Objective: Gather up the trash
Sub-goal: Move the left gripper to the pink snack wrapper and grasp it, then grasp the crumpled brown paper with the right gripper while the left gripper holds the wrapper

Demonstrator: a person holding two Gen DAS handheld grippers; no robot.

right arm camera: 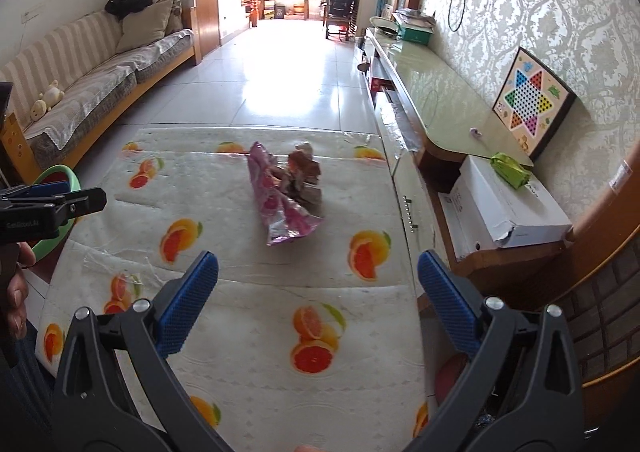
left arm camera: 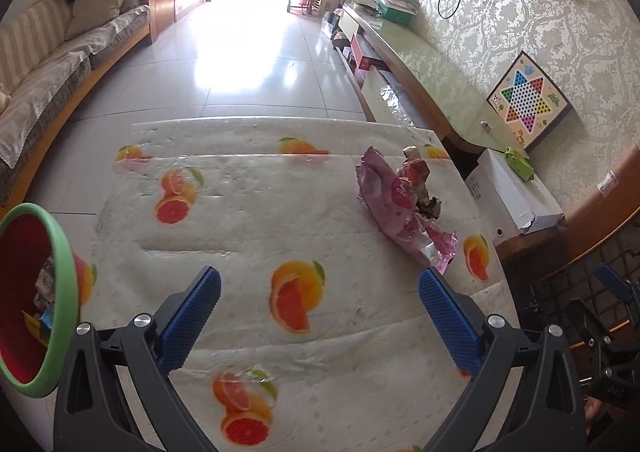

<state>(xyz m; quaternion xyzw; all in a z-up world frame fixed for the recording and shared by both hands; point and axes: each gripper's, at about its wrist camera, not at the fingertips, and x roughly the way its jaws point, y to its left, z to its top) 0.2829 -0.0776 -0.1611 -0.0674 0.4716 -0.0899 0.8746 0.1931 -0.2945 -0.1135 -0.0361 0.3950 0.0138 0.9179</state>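
A crumpled pink foil snack bag (left arm camera: pixel 400 207) lies on the fruit-print tablecloth (left arm camera: pixel 248 211) with a brown-red wrapper (left arm camera: pixel 418 175) leaning against it. Both also show in the right wrist view, the pink bag (right arm camera: pixel 276 199) and the brown-red wrapper (right arm camera: pixel 306 175). A red bin with a green rim (left arm camera: pixel 60 264) stands at the table's left and holds several scraps; its rim shows in the right wrist view (right arm camera: pixel 60 175). My left gripper (left arm camera: pixel 320 304) is open and empty, short of the bag. My right gripper (right arm camera: pixel 318 288) is open and empty, in front of the bag.
A TV bench (right arm camera: pixel 432 91) runs along the right wall with a checkers board (right arm camera: pixel 528 107), a white box (right arm camera: pixel 504 203) and a green packet (right arm camera: pixel 510 167). A sofa (right arm camera: pixel 92 79) lines the left wall. Tiled floor (right arm camera: pixel 296 71) lies beyond the table.
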